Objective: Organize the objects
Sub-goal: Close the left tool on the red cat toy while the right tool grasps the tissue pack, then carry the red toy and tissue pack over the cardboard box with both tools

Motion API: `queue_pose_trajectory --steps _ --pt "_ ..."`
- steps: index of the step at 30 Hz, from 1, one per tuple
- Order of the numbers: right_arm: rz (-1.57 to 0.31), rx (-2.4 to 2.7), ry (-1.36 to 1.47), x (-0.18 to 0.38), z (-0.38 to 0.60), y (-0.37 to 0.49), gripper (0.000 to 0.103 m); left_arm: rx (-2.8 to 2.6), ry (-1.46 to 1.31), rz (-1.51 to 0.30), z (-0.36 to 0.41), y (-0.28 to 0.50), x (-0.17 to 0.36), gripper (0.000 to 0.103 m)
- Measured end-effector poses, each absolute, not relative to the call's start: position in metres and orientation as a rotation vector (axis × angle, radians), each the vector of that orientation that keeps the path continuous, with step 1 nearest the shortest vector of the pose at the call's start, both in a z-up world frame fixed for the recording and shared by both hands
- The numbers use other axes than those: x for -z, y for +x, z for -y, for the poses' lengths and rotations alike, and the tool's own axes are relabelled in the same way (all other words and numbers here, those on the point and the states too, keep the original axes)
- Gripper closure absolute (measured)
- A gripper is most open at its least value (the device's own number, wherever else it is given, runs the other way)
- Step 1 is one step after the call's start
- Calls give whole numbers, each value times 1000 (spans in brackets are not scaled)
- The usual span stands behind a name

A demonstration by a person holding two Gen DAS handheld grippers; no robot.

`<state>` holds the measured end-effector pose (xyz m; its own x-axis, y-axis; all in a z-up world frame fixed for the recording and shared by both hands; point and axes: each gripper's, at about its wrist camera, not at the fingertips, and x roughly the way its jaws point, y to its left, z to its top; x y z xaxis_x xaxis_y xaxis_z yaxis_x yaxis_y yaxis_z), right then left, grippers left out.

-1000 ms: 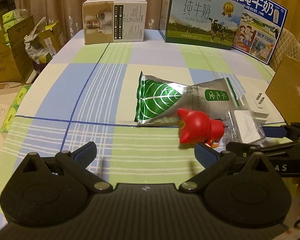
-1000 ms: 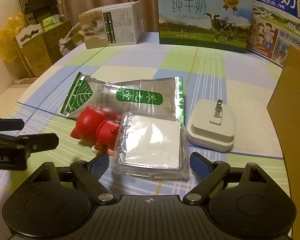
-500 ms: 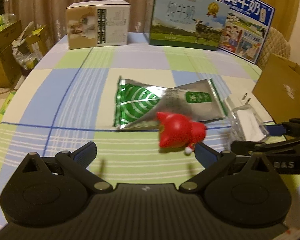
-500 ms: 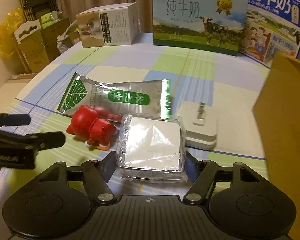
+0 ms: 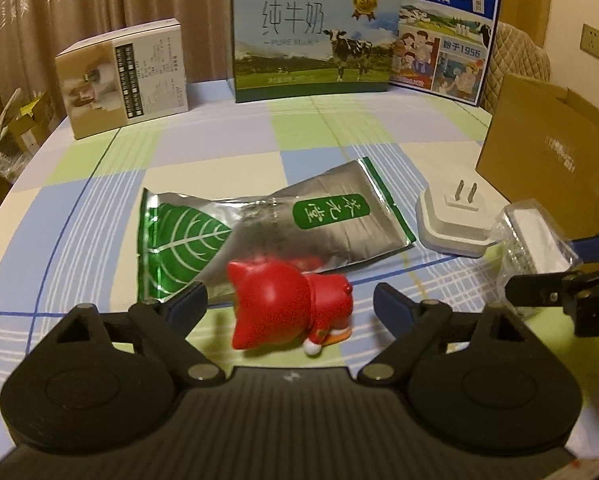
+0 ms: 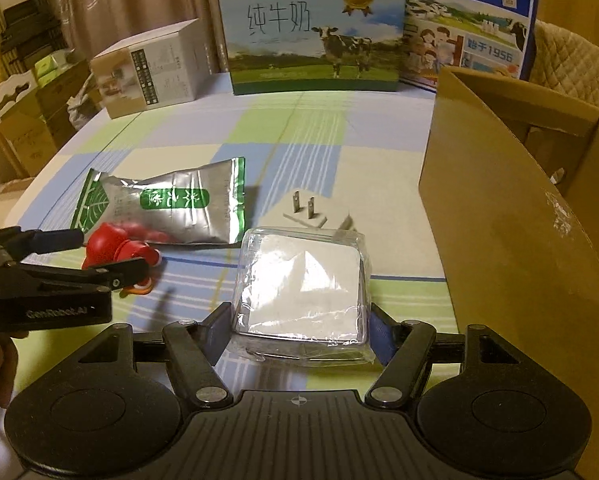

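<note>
A red toy figure (image 5: pixel 287 304) lies on the checked tablecloth between the open jaws of my left gripper (image 5: pixel 290 300); the pads do not touch it. It also shows in the right wrist view (image 6: pixel 113 250). My right gripper (image 6: pixel 299 336) is shut on a clear plastic-wrapped white packet (image 6: pixel 303 286) and holds it lifted off the table; the packet also shows in the left wrist view (image 5: pixel 533 240). A silver and green foil pouch (image 5: pixel 259 228) lies behind the toy. A white plug adapter (image 5: pixel 451 216) lies prongs up to its right.
An open brown cardboard box (image 6: pixel 511 200) stands at the right. Two milk cartons (image 5: pixel 311 36) (image 5: pixel 439 28) and a white-beige box (image 5: pixel 127 76) stand along the far edge. Cardboard boxes and bags sit off the table at the left.
My right gripper closed on the wrapped packet and lifted it toward the right. My left gripper moved forward and right so the red toy now lies between its jaws.
</note>
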<state>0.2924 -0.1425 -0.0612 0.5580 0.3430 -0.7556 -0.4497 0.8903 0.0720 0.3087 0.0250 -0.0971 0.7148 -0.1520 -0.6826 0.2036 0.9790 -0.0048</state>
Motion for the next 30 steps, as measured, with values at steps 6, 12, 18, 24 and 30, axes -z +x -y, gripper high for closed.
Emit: queue_pose_trajectory --steps 6,12,18,24,30 --pt "-869 -482 -117 63 142 294 37 180 111 -753 -21 312 104 34" --pt "-870 -482 -108 63 143 294 37 179 115 -763 -19 310 104 40" --pt "-866 -480 -108 62 142 292 37 168 89 -798 -21 301 98 40" --pt "-849 -477 -90 53 147 276 37 155 44 -810 -24 278 83 40" --pt "-849 -465 -50 37 160 246 37 136 15 -821 -21 243 59 40"
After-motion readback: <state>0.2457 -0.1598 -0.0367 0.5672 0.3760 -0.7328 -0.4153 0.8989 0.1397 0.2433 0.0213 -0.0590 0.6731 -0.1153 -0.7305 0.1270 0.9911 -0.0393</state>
